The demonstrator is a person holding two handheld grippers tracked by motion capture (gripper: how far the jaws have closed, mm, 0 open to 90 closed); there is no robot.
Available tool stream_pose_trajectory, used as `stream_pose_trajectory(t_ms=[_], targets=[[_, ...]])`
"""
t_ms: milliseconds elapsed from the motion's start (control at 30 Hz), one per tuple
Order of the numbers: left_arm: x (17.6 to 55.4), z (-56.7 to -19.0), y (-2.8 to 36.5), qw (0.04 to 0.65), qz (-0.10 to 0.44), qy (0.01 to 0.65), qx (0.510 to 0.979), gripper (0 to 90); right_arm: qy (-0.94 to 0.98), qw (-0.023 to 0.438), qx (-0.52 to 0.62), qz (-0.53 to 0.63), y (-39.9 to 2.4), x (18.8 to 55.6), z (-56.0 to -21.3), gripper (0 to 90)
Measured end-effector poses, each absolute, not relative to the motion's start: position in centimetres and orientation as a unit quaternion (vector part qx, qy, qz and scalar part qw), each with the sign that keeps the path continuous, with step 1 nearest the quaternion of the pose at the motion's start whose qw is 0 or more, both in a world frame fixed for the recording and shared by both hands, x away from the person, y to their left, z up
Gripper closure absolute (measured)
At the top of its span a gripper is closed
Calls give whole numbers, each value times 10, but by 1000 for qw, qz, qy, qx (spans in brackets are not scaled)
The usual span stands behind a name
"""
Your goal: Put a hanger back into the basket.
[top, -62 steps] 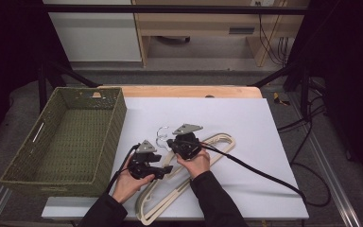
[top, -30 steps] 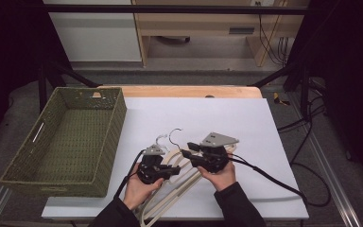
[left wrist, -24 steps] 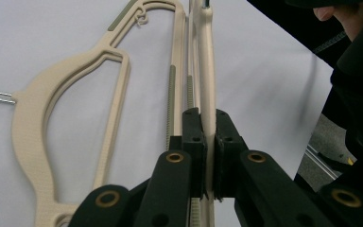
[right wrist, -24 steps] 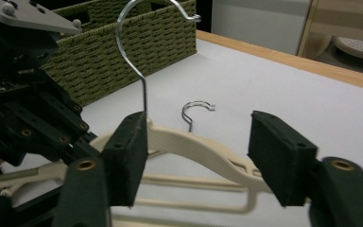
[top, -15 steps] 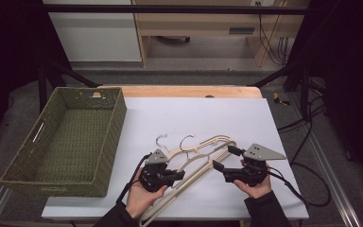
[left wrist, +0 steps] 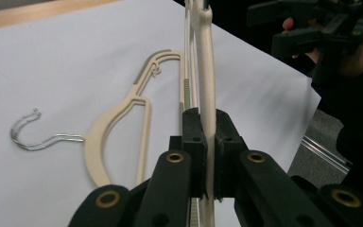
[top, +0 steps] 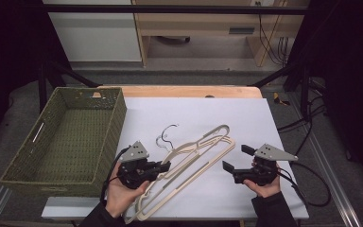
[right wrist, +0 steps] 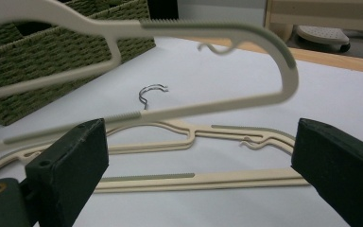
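- High view: the left gripper [top: 163,166] has its fingers clamped on the bar of the upper hanger [top: 203,142], raising it off the lower hanger [top: 170,198] on the desk [top: 246,113], probably to separate the pair. The basket [top: 52,179] sits beyond the left fingers' outer side. The right gripper [top: 236,158], which a second ago was at the hangers, now stands off to their right.
- Left gripper view: fingers [left wrist: 193,142] pinch the hanger bar, which runs away ahead of them.
- Right gripper view: fingers [right wrist: 71,161] have just been opening and stand wide apart, nothing between them; both hangers lie ahead.
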State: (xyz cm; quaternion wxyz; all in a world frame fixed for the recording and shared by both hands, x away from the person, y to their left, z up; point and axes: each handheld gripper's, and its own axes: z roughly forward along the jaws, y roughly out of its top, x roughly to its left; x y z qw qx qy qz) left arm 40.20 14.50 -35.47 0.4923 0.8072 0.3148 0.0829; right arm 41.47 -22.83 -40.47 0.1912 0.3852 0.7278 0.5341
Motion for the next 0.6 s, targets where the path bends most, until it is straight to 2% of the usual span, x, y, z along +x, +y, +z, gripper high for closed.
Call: stream_pose_trajectory(t_ms=[600], targets=[[424, -286, 208, 492, 145, 307, 801, 860, 725, 208, 391, 528, -230, 416, -405, 29]])
